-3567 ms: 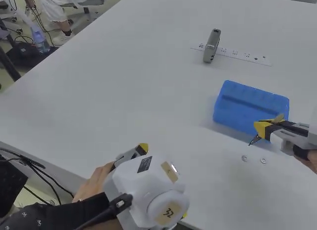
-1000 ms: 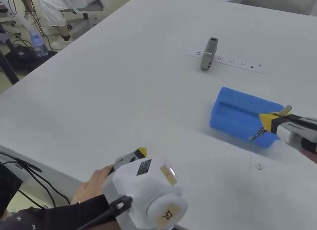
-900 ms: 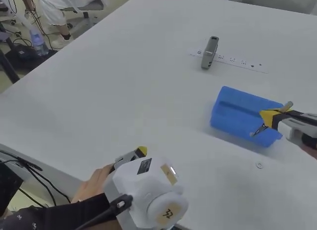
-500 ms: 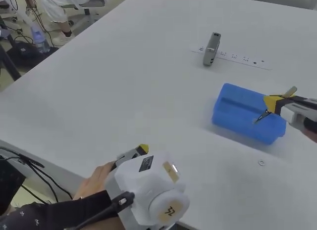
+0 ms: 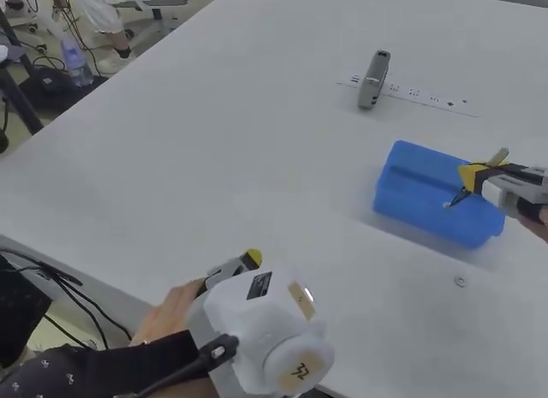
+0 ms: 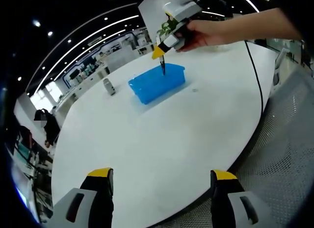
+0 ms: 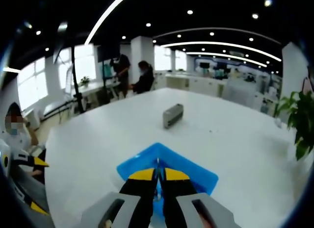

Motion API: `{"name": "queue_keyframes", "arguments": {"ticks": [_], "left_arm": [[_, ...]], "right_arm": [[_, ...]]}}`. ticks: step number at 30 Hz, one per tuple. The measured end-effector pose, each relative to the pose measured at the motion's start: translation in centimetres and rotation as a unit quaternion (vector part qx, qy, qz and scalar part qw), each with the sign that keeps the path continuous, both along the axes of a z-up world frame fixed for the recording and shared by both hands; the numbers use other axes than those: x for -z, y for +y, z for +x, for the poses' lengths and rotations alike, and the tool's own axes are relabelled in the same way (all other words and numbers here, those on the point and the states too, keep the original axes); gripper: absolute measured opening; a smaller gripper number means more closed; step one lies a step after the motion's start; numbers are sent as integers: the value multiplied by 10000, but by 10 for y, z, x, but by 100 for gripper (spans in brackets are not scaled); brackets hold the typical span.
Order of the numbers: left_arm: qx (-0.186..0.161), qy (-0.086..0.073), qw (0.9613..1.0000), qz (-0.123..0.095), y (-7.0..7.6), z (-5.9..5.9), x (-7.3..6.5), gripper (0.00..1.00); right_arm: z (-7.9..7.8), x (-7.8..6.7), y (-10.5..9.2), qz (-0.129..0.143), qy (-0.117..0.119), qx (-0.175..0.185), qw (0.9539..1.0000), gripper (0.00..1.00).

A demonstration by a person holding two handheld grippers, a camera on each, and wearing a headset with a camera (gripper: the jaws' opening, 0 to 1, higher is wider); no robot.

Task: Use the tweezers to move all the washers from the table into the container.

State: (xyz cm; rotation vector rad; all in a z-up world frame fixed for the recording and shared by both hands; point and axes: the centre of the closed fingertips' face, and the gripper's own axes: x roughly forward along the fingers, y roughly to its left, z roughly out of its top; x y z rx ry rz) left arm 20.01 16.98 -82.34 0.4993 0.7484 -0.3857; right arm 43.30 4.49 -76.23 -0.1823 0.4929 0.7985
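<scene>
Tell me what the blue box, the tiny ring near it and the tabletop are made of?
The blue box looks like plastic: even saturated colour, dull sheen, rounded moulded edges. The tiny ring seems metal, grey with a faint glint, but is too small to be sure. The tabletop looks like smooth matte white laminate; its core cannot be told.

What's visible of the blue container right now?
The container is a blue, rectangular, open-topped box, plastic by its look, with rounded corners. It sits flat and upright on the white table, at the right of the head view. The right gripper holds tweezers whose tips point down into its opening; whether they touch it cannot be told. Its contents are too small to make out. One washer lies on the table apart from it, on the near side.
</scene>
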Motion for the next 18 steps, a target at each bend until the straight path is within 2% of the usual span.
{"name": "queue_keyframes", "arguments": {"ticks": [14,18], "left_arm": [[1,80,10000,10,0,-1,3,82],[-4,78,10000,4,0,-1,3,82]], "right_arm": [[9,32,4,-204,159,80,9996,2],[10,34,1,-242,194,91,9995,2]]}}
